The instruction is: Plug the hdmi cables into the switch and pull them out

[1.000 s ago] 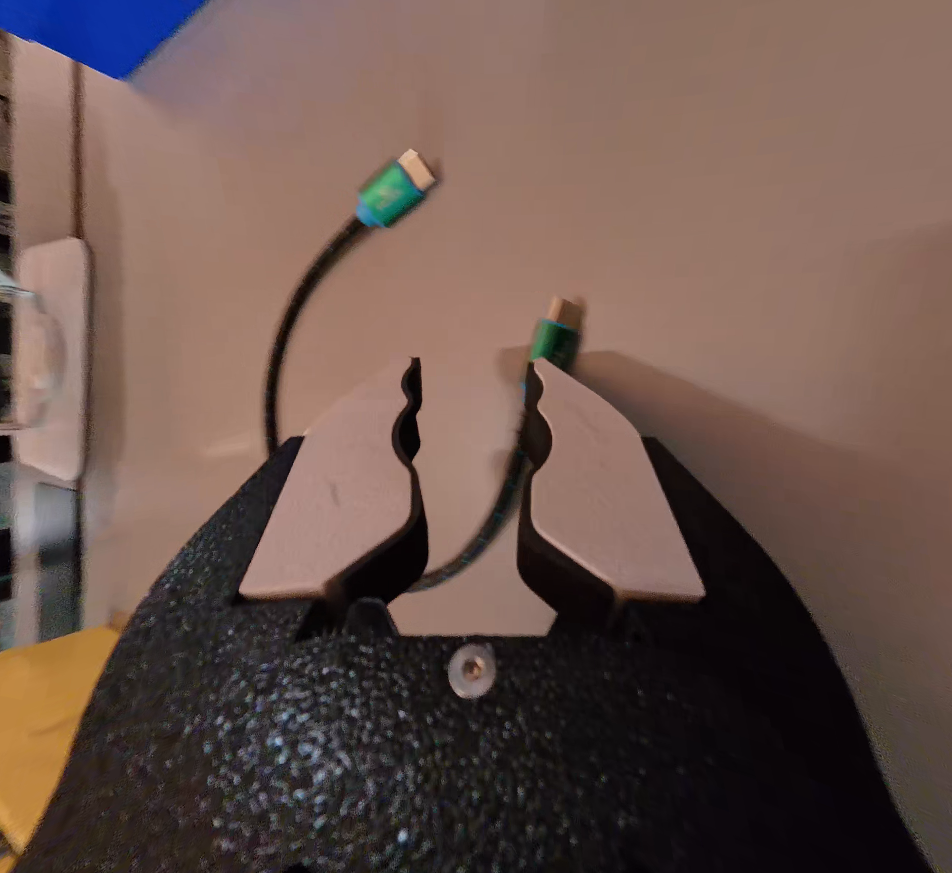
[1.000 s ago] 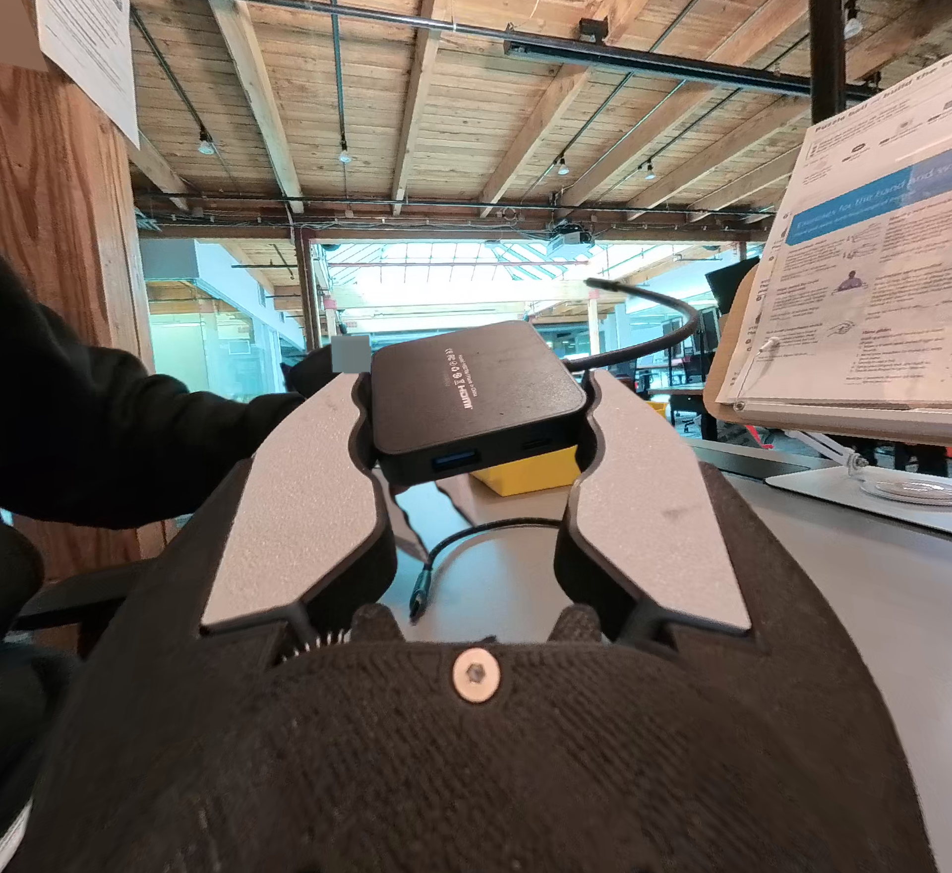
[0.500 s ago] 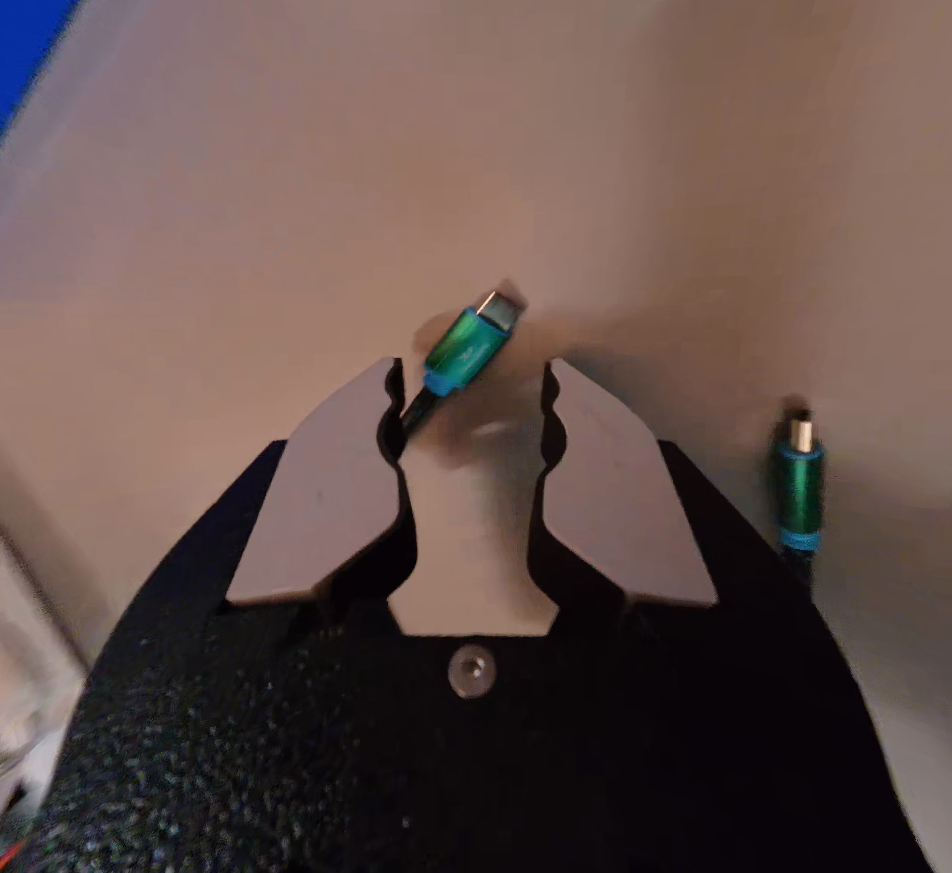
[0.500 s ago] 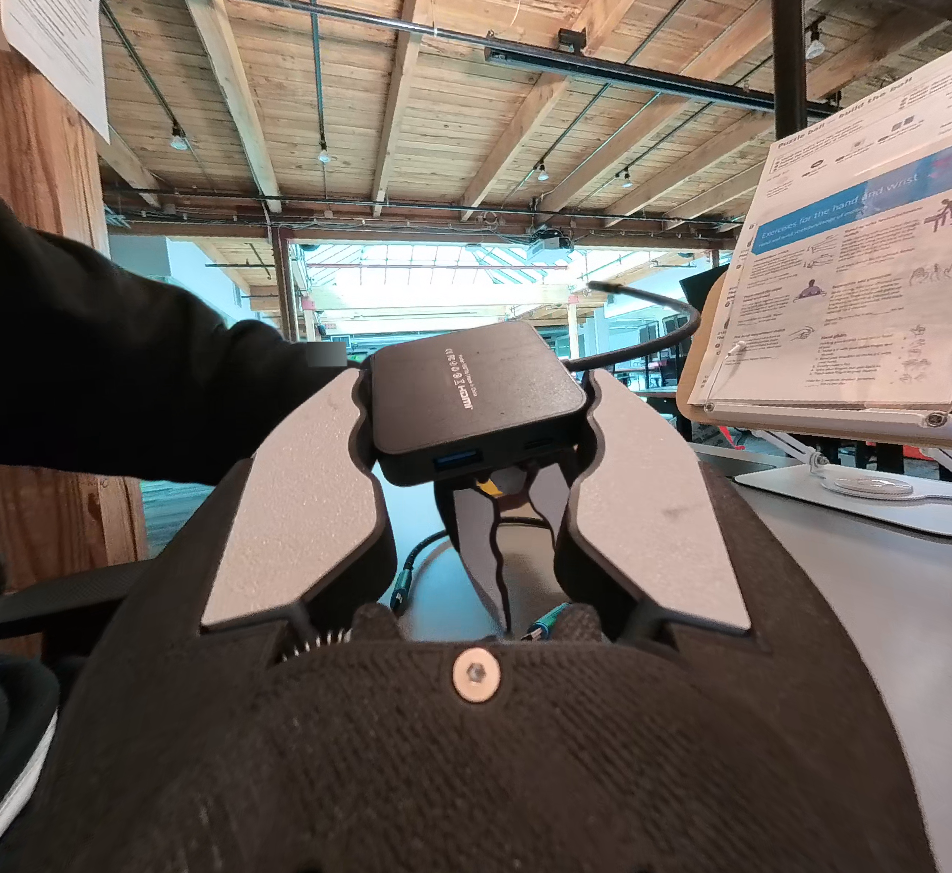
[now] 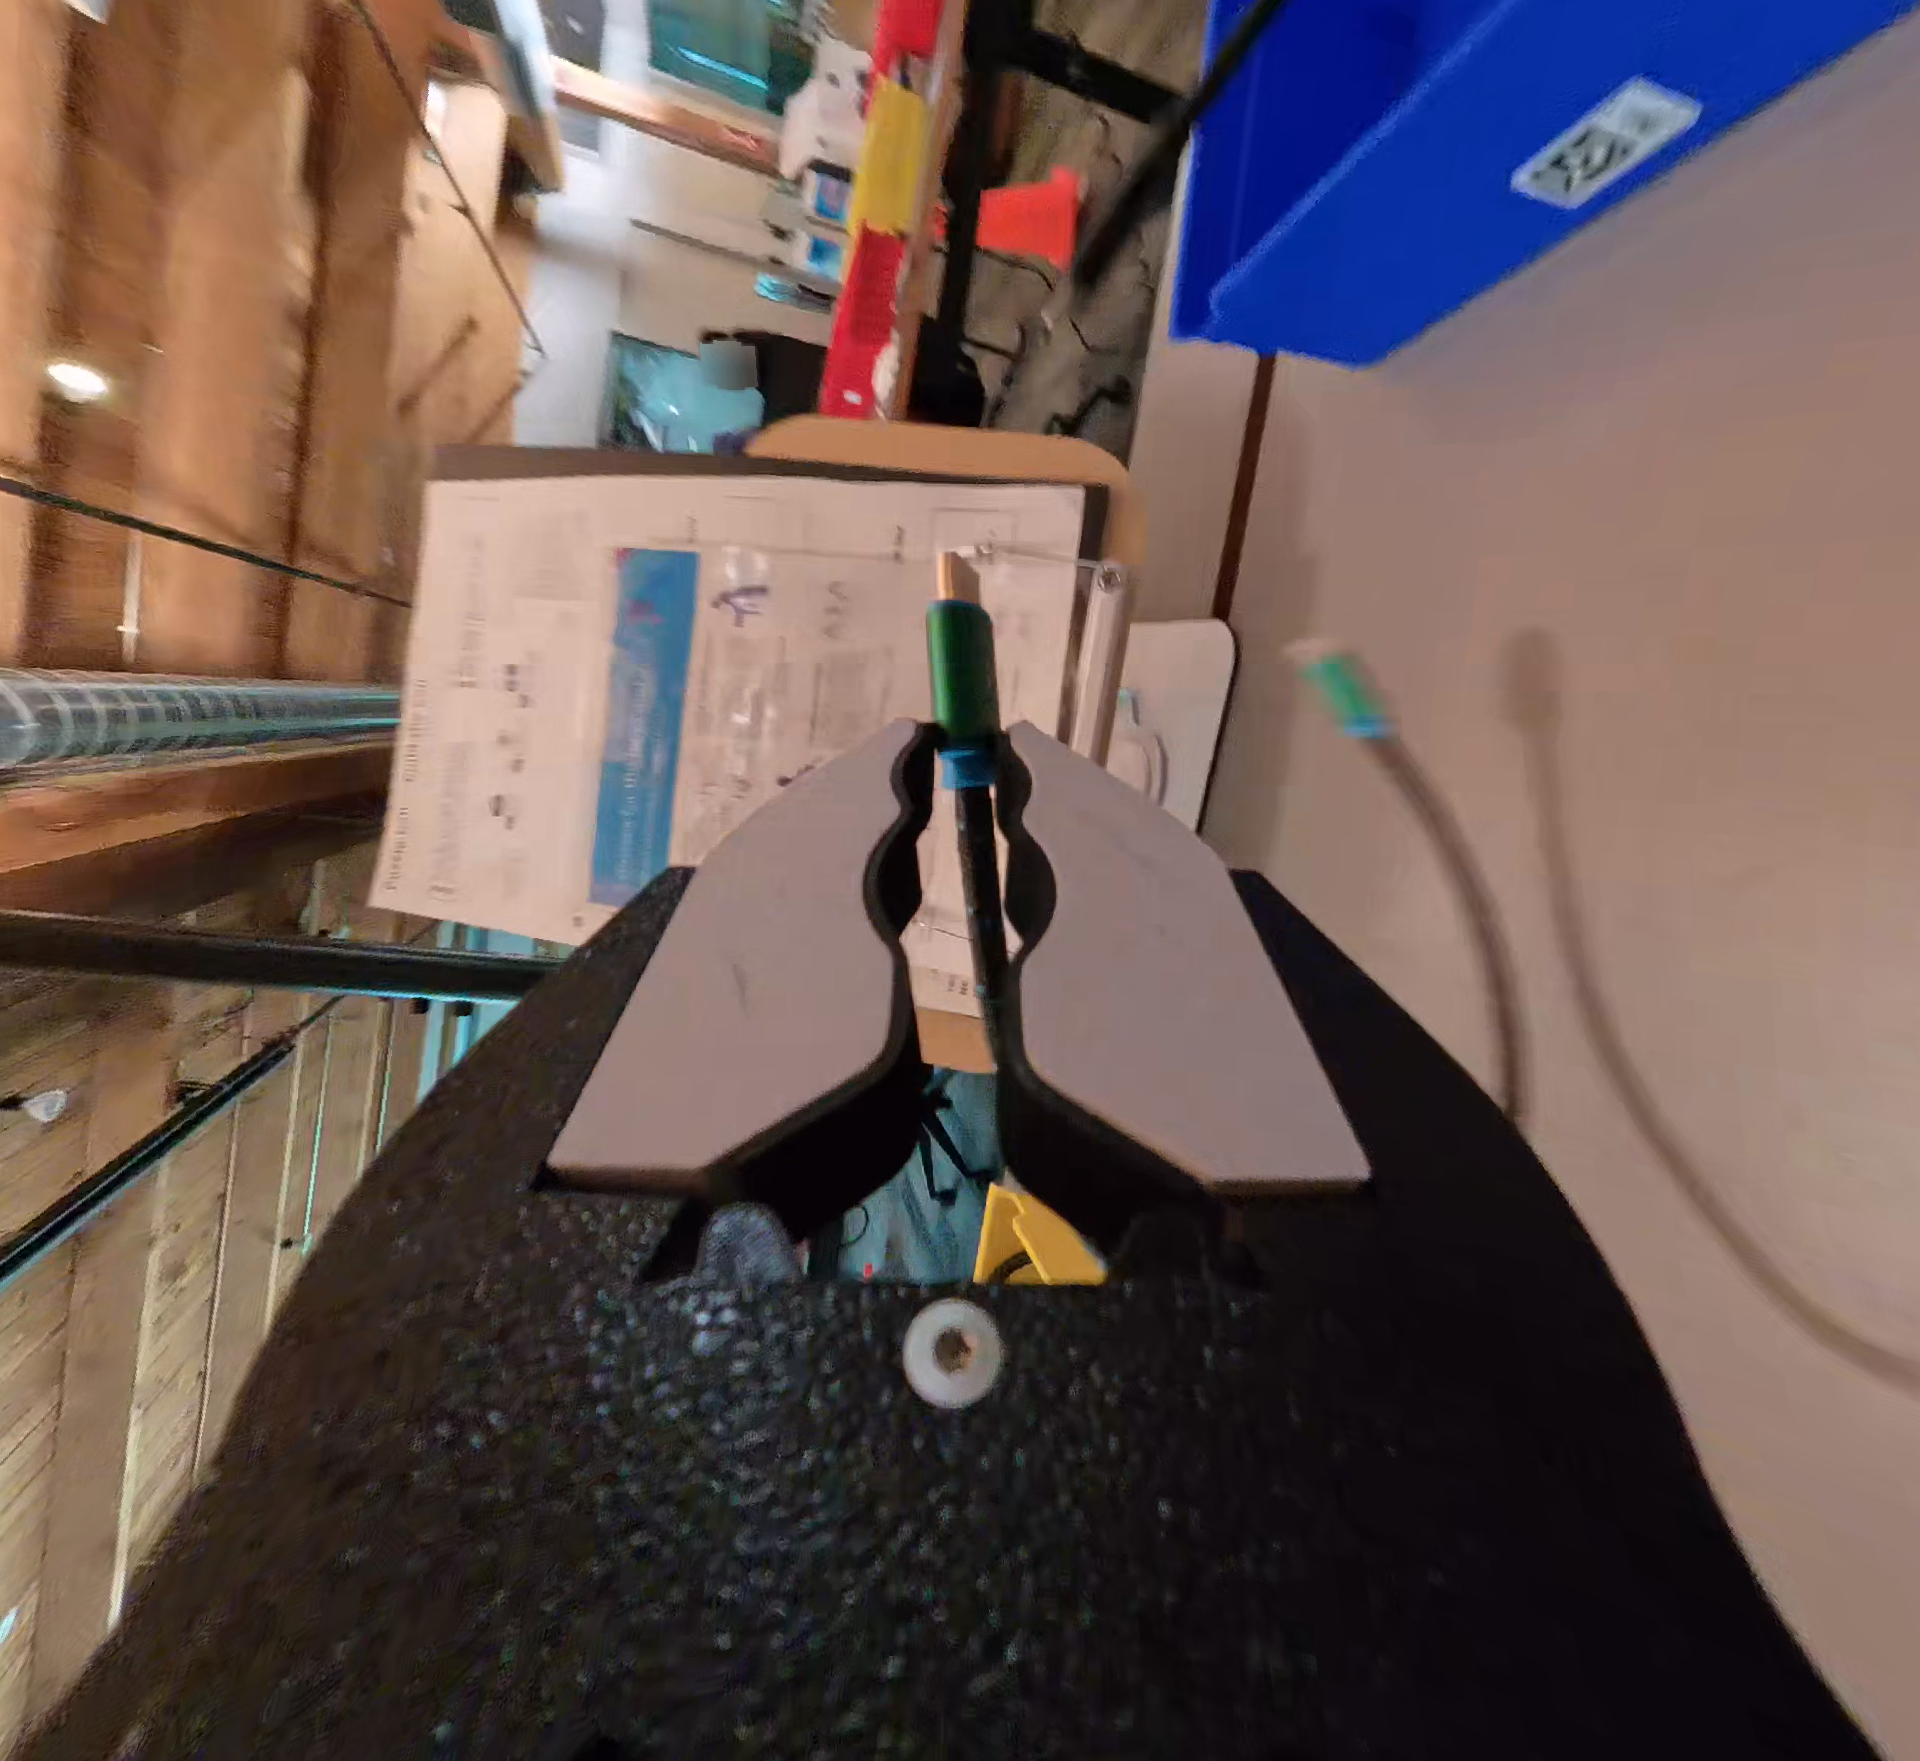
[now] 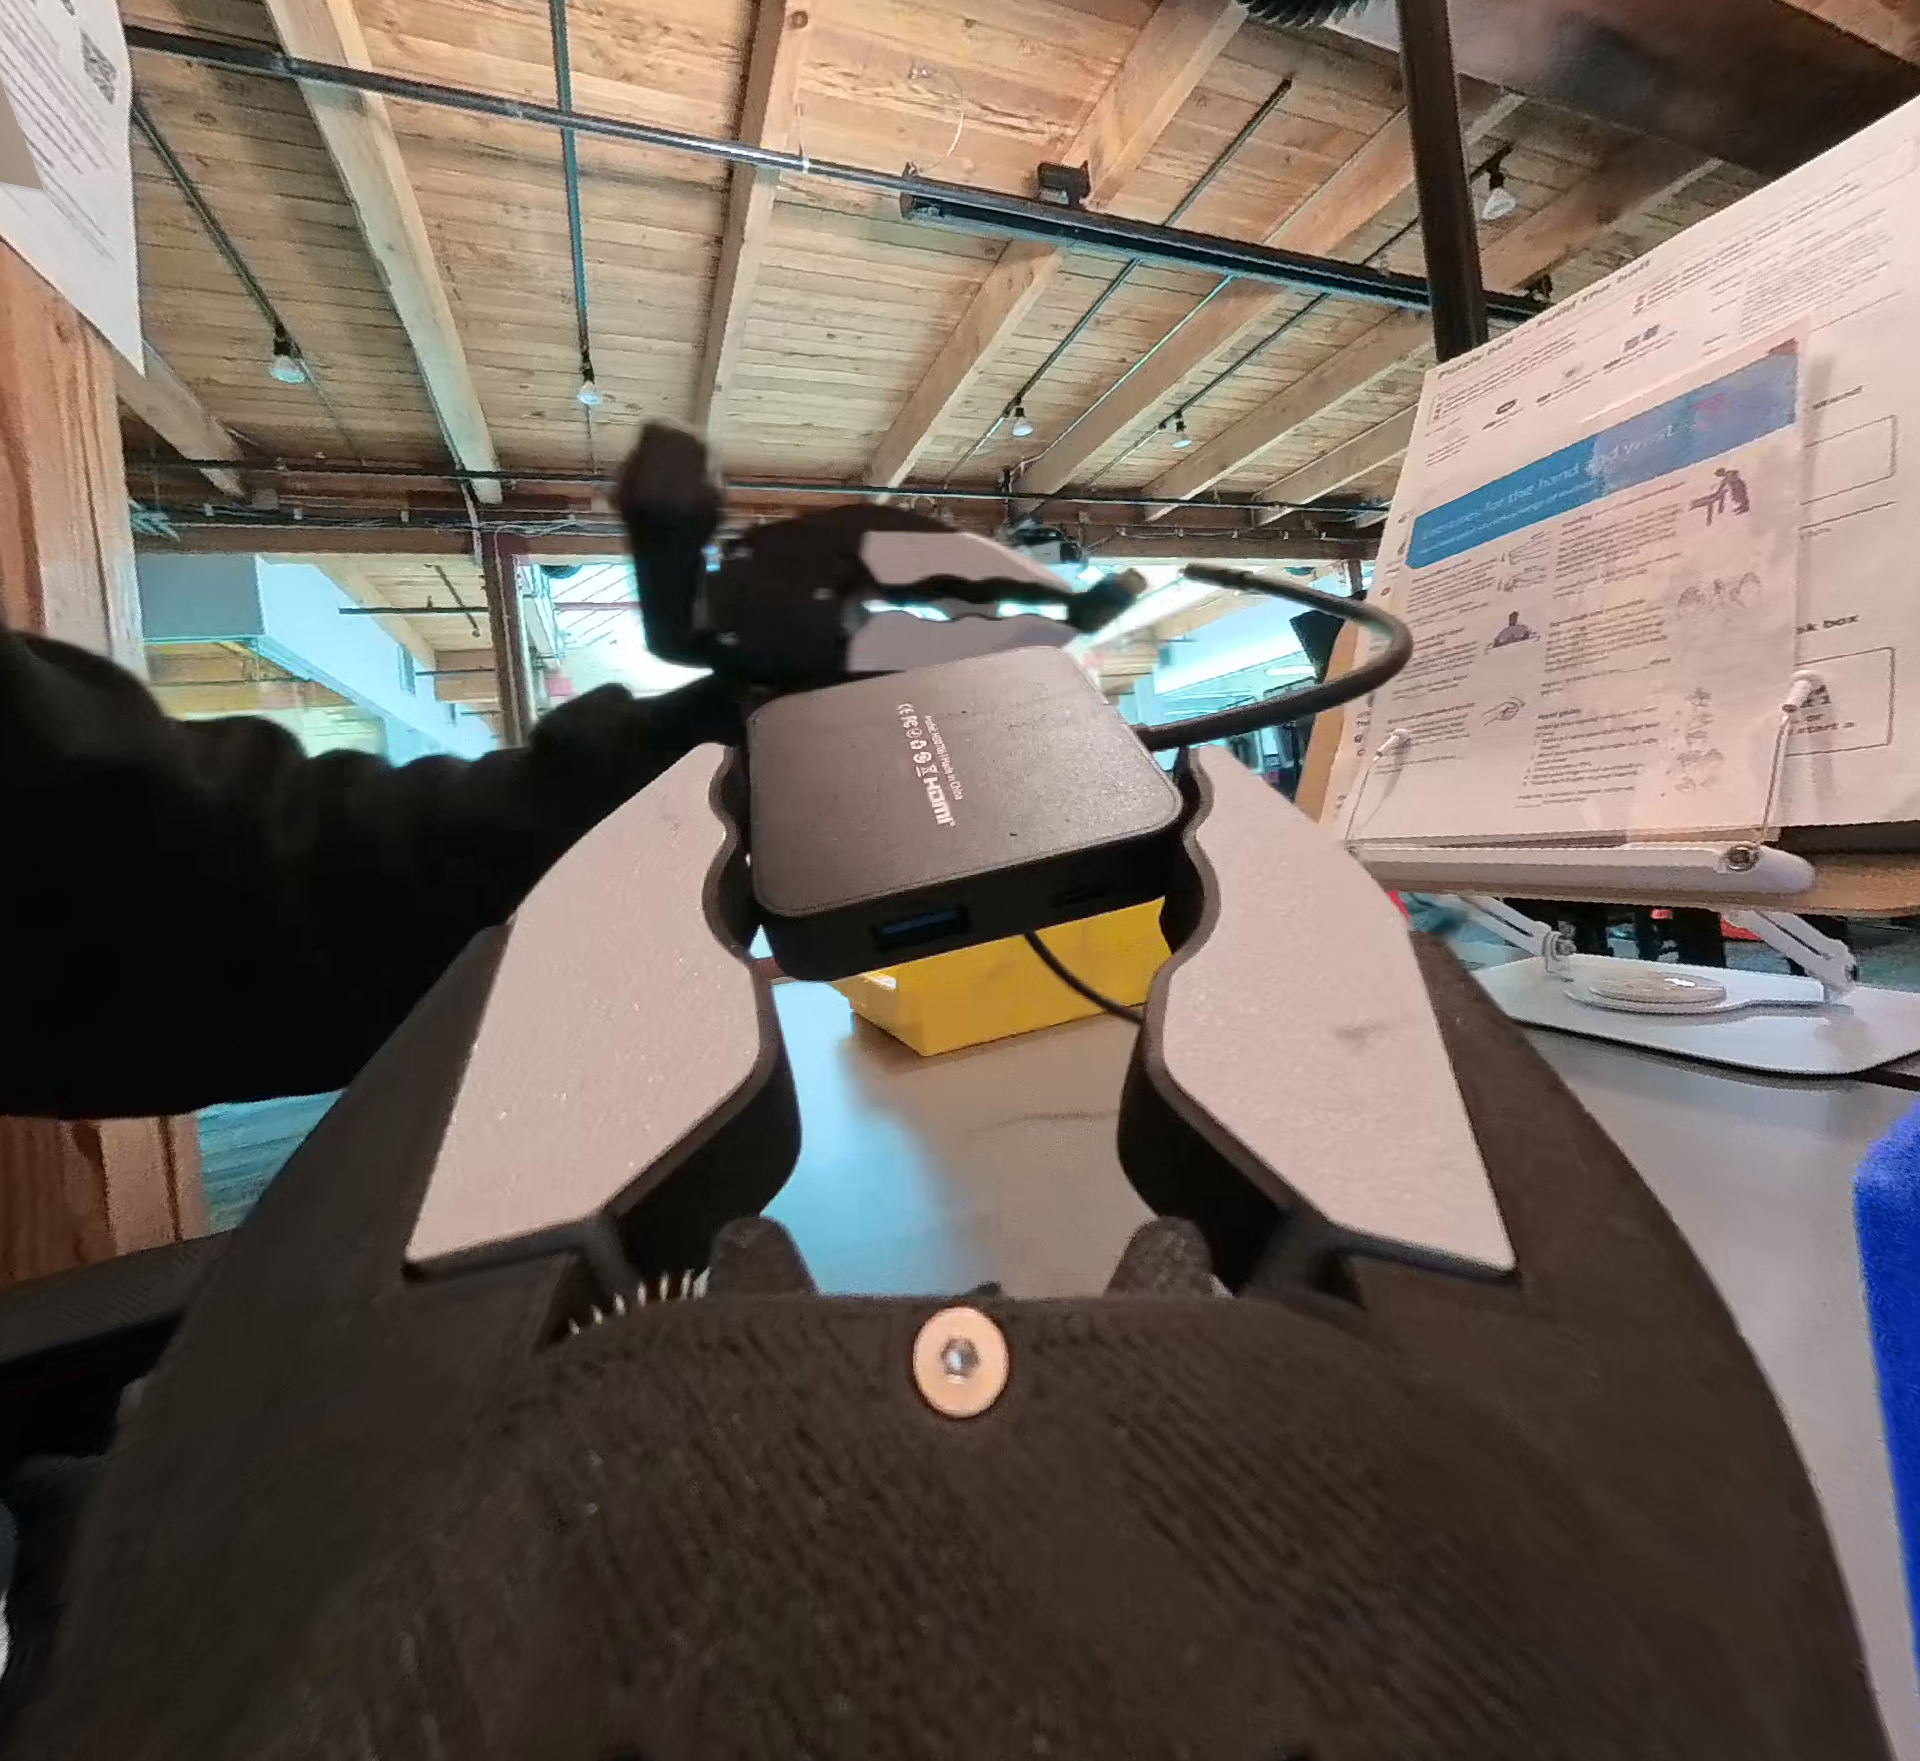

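Note:
My left gripper [image 5: 964,743] is shut on a black braided cable with a green plug [image 5: 962,662]; the plug sticks out past the fingertips, lifted off the table. A second green plug [image 5: 1340,691] on its cable lies on the grey table [image 5: 1662,776] to the right. My right gripper [image 6: 961,781] is shut on the black switch box [image 6: 951,792] and holds it above the table, ports facing me. The switch's own black cable [image 6: 1340,672] curls off to the right. The left gripper [image 6: 1070,605] shows blurred behind the switch, held by a black-sleeved arm [image 6: 260,880].
A printed sheet on a white stand [image 6: 1621,631] is at the right; it also shows in the left wrist view [image 5: 727,693]. A yellow box [image 6: 997,984] sits on the table beyond the switch. A blue bin [image 5: 1507,80] sits on the table. A wooden post [image 6: 62,776] stands at left.
My left gripper closed on one green-plug cable, lifted it off the table and rolled sideways, rising behind the switch. My right gripper still holds the switch, tilted slightly.

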